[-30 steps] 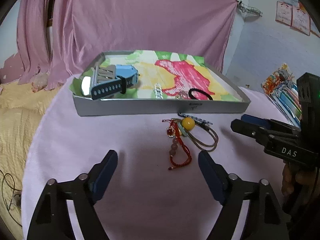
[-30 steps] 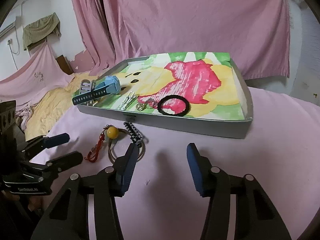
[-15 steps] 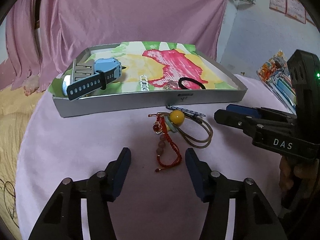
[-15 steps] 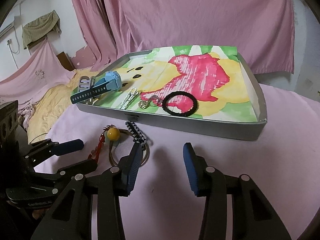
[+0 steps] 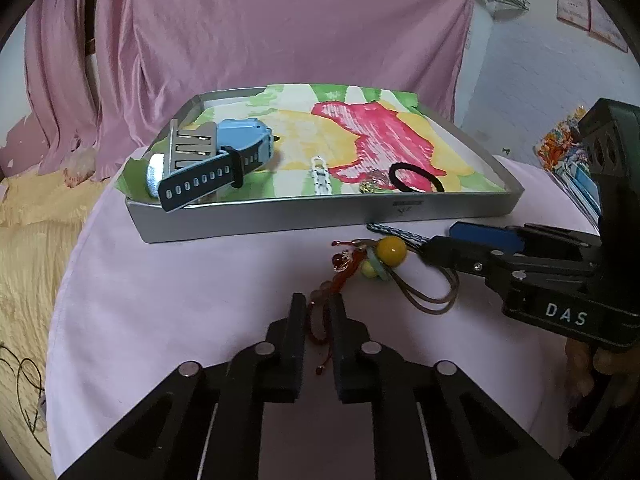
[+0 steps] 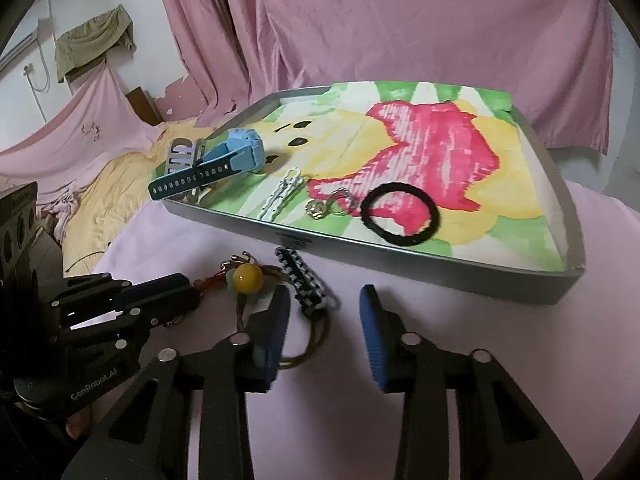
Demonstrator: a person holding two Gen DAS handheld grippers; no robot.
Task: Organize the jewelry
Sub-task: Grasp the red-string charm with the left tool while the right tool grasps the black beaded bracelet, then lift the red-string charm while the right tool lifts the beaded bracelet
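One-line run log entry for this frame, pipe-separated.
left gripper: shut on red cord bracelet | right gripper: open over braided bracelet | tray: watch, hair tie

The tray (image 5: 320, 216) sits at the rear of the table (image 5: 180, 300). Inside it, from left to right: watch (image 5: 216, 160), chain (image 5: 321, 176), ring (image 5: 370, 186), hair tie (image 5: 416, 178). In front of the tray lies a pile of bracelets (image 5: 376, 264) (overlapping one another). A bed (image 5: 28, 240) stands left of the table.
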